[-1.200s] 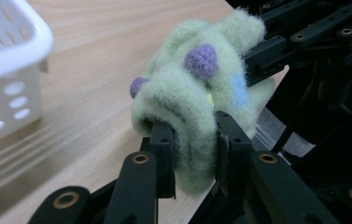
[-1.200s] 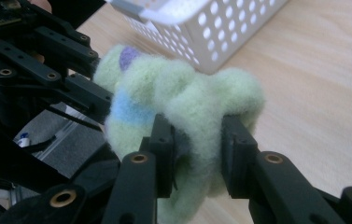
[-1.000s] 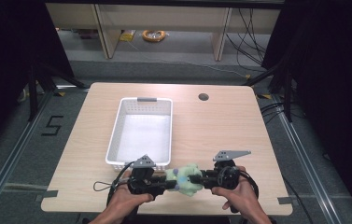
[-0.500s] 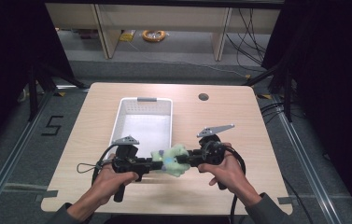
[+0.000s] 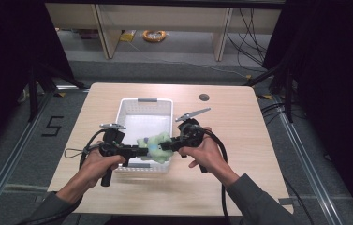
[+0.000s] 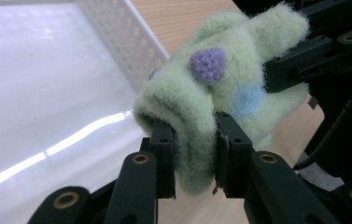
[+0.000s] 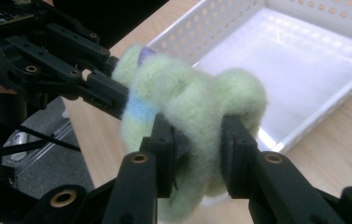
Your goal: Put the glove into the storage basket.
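A fuzzy pale green cloth [image 5: 154, 146] with purple and blue patches hangs between both grippers above the near end of the white basket [image 5: 136, 105]. My left gripper [image 5: 139, 151] is shut on its left end, the jaws pinching a fold of the cloth [image 6: 197, 135]. From the right, my right gripper [image 5: 167, 146] is shut on the other end, where the cloth [image 7: 192, 116] bulges between its jaws. The two grippers point at each other. In the right gripper view the left gripper [image 7: 113, 95] grips the far side of the cloth over the basket's corner [image 7: 220, 28].
The perforated basket holds nothing and stands mid-table on the light wooden table [image 5: 239, 126]. A dark round hole [image 5: 204, 97] marks the tabletop at the far right. Black curtains flank both sides; shelving legs and cables lie beyond the far edge.
Both hands have carried the cloth away from the table's near edge, up and forward, until it hangs over the basket's near end. The grip of both grippers is unchanged.
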`<state>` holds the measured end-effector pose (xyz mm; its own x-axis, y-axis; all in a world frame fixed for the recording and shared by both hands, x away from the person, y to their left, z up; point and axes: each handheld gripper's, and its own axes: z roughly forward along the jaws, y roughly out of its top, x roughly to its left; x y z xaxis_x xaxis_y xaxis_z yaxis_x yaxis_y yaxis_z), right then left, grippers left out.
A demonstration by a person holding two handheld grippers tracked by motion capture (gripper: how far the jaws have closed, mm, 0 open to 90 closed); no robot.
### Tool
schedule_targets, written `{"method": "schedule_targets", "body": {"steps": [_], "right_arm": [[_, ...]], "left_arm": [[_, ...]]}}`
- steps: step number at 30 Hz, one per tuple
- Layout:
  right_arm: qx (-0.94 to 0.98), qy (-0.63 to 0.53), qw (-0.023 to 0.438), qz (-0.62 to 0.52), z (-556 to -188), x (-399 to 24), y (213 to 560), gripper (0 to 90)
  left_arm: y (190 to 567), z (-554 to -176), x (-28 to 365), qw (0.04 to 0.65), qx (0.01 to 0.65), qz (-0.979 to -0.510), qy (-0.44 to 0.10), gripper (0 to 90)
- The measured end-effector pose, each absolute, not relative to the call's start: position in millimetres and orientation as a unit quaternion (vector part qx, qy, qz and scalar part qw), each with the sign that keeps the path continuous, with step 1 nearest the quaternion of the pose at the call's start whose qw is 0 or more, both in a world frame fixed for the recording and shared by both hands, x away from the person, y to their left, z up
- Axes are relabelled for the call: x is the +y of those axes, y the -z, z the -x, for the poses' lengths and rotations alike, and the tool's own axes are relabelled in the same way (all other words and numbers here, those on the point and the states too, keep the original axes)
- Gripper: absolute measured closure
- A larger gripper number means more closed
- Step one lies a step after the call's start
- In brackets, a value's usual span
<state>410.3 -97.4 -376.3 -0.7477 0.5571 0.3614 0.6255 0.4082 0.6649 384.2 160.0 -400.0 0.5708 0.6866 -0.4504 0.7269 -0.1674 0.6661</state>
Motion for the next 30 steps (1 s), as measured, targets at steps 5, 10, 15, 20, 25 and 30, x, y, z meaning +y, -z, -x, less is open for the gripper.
{"method": "schedule_targets", "body": {"steps": [5,10,15,20,25,30], "right_arm": [[-0.837,0.406,0.049,0.362,-423,-81,384,70.3],[-0.836,0.398,0.053,0.373,-436,-66,396,70.3],[-0.84,0.383,0.054,0.38,-444,-52,408,70.2],[-0.842,0.362,0.059,0.395,-451,-43,422,70.1],[-0.844,0.354,0.062,0.399,-453,-36,432,69.9],[-0.849,0.339,0.059,0.402,-454,-32,437,69.3]], "left_arm": [[407,-398,172,0.436,0.48,-0.761,0.024,71.5],[415,-405,181,0.422,0.492,-0.761,0.021,71.5],[427,-414,187,0.4,0.503,-0.766,0.019,71.4],[438,-419,191,0.378,0.509,-0.773,0.015,71.3],[446,-423,192,0.368,0.512,-0.775,0.025,71.2],[448,-425,191,0.355,0.509,-0.784,0.017,71.4]]}}
